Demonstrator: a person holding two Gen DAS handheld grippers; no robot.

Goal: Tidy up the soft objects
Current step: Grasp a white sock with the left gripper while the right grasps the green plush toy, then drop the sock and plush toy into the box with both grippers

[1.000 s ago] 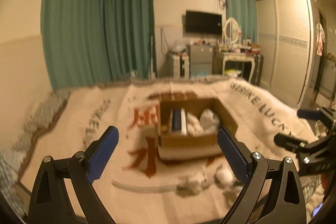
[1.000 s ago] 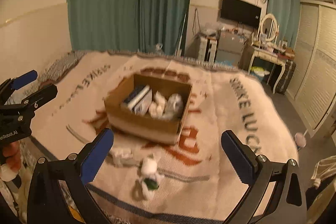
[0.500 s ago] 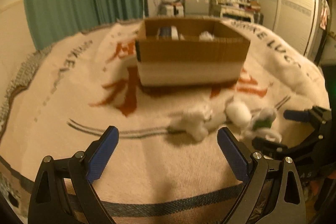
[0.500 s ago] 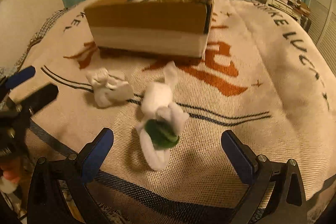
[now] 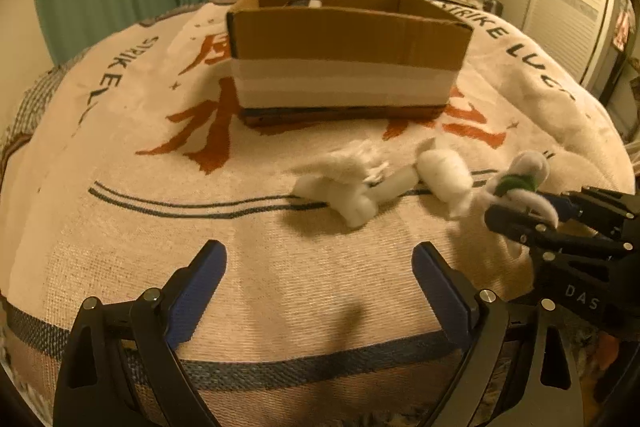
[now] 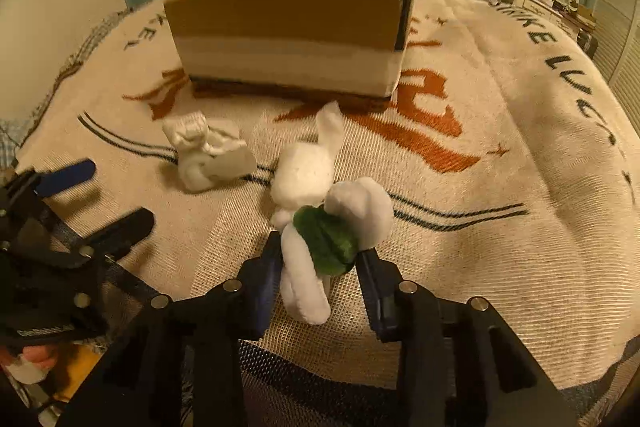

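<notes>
A white soft toy with a green patch (image 6: pixel 324 239) lies on the blanket near the front edge. My right gripper (image 6: pixel 320 263) is closing on it, and the blue pads press its sides. In the left wrist view the same toy (image 5: pixel 520 179) sits in the right gripper (image 5: pixel 524 207) at far right. A crumpled white cloth bundle (image 5: pixel 348 183) lies just left of the toy, also seen in the right wrist view (image 6: pixel 208 151). My left gripper (image 5: pixel 318 257) stands open in front of the bundle, nothing between its fingers. The cardboard box (image 5: pixel 348 39) stands behind, its contents mostly hidden.
Everything rests on a cream blanket (image 5: pixel 120 167) with red and black lettering, spread over a bed. Green curtains, a TV, a dressing table and a wardrobe stand far behind. The left gripper (image 6: pixel 116 195) shows at the left of the right wrist view.
Both grippers dropped from high above the bed to just over the blanket. The right jaws went from wide open to closed on the white and green toy. The left jaws stayed open.
</notes>
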